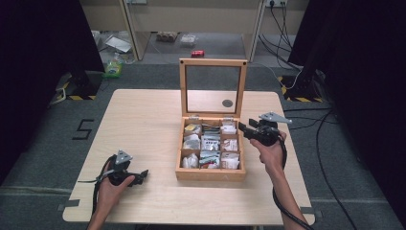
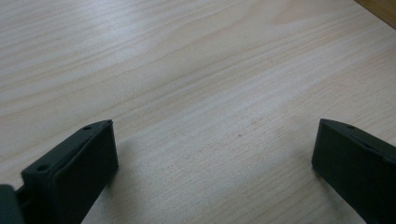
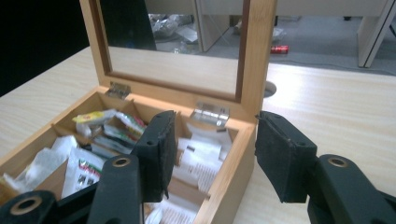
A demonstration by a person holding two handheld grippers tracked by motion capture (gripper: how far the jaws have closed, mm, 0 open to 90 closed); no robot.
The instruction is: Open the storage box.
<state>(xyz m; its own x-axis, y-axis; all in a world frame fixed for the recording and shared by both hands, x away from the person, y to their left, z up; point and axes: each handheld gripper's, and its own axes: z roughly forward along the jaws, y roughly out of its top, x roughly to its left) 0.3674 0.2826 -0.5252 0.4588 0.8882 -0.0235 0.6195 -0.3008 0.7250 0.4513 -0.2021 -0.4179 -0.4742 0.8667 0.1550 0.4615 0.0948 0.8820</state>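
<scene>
A pale wooden table (image 1: 143, 120) stood on grey carpet, dark curtains at both frame edges and cables at the upper right. One wooden box (image 1: 210, 173) sat at centre, its glass lid (image 1: 213, 88) upright, nine compartments holding tea packets (image 1: 209, 143). Two grippers: the left gripper (image 1: 142, 175), lower left, had wide, empty jaws over bare wood. The right gripper (image 1: 244, 128), centre right, straddled the box's right wall (image 3: 233, 163), its jaws partly apart and not pressing on it.
</scene>
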